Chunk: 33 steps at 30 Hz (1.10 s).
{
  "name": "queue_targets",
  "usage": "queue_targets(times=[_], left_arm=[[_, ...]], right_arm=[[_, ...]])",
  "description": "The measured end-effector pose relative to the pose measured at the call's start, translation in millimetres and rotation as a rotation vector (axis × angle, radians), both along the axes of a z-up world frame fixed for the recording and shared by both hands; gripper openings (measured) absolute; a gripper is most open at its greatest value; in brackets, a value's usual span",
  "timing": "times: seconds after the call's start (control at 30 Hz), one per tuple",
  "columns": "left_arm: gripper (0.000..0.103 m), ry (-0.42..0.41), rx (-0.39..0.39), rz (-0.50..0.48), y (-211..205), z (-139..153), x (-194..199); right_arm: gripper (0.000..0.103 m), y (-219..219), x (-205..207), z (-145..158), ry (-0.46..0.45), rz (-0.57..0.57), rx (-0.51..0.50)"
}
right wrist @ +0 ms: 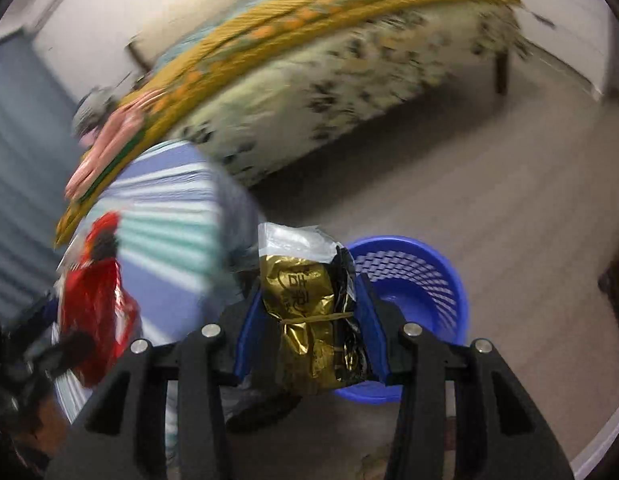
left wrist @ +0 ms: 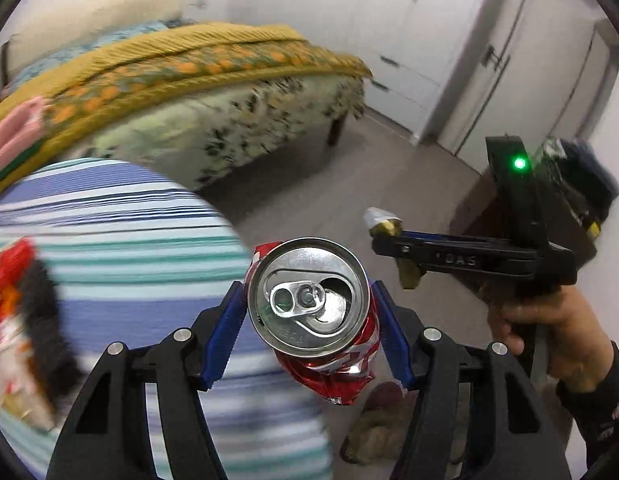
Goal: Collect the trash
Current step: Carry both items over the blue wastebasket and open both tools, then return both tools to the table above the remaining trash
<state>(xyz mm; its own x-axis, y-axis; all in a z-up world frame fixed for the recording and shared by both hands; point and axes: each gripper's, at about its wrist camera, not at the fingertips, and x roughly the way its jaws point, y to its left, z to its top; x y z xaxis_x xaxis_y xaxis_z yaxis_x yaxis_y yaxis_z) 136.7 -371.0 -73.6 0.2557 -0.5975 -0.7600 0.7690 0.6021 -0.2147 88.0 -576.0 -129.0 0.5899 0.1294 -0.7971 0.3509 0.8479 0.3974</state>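
My left gripper [left wrist: 309, 320] is shut on a crushed red soda can [left wrist: 313, 312], its open silver top facing the camera, held above the floor. My right gripper [right wrist: 309, 312] is shut on a gold and black foil packet [right wrist: 309, 304] bound with a rubber band. The right gripper also shows in the left wrist view [left wrist: 389, 240], to the right of the can, with the packet's tip sticking out. A blue mesh wastebasket [right wrist: 413, 292] stands on the floor just behind and right of the packet. A red wrapper [right wrist: 97, 300] lies on a striped cushion at the left.
A blue, white and teal striped cushion [left wrist: 121, 240] fills the left. Behind it is a bed [left wrist: 237, 120] with a yellow blanket and a floral skirt. White wardrobe doors [left wrist: 429, 40] line the far wall. Beige floor [right wrist: 489, 200] lies around the basket. A dark cabinet [left wrist: 569, 200] stands at the right.
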Motion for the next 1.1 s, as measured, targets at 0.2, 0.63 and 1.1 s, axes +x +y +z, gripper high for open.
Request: queue_targets(times=[0.2, 0.63, 1.1], left_arm=[[0.063, 0.018, 0.06, -0.034, -74, -39, 11], [0.091, -0.012, -0.017, 0.015, -84, -41, 19], [0.097, -0.121, 0.073, 0.275, 139, -27, -45]], right_arm=[[0.044, -53, 0, -39, 0.024, -0.111, 0.124], [0.071, -92, -16, -45, -0.019, -0.212, 0.144], [0.092, 72, -14, 38, -0.209, 0.061, -0.324]])
